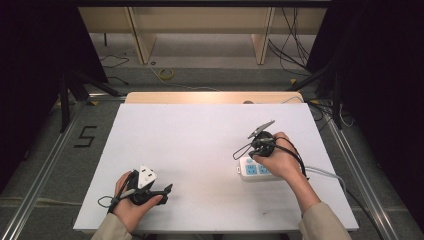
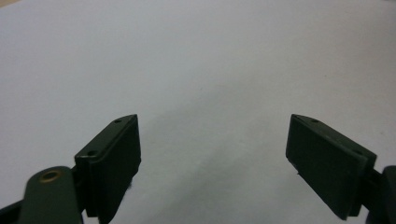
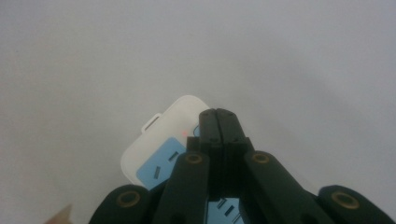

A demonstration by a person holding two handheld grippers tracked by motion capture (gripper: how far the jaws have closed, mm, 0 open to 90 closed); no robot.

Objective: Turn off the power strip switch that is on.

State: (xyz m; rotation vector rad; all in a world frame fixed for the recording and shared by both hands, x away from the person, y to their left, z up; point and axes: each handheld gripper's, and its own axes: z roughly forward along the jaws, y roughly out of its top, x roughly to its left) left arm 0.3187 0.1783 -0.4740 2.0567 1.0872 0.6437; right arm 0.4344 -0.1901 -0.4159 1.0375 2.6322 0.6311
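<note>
A white power strip (image 1: 252, 170) with blue socket faces lies on the white table (image 1: 200, 145), right of centre. My right gripper (image 1: 253, 156) is held over the strip's left end, jaws pointing down at it. In the right gripper view the right gripper (image 3: 217, 114) is shut with nothing between its jaws. Its tips rest at the end of the power strip (image 3: 159, 154), beside a small red light (image 3: 186, 133). My left gripper (image 1: 167, 192) sits near the table's front left edge, pointing right. The left gripper (image 2: 212, 154) is open over bare table.
The strip's grey cable (image 1: 325, 173) runs off to the right past the person's right forearm (image 1: 310, 200). A wooden edge (image 1: 210, 97) borders the table's far side. Floor cables (image 1: 165, 74) and frame rails (image 1: 45, 165) lie beyond the table.
</note>
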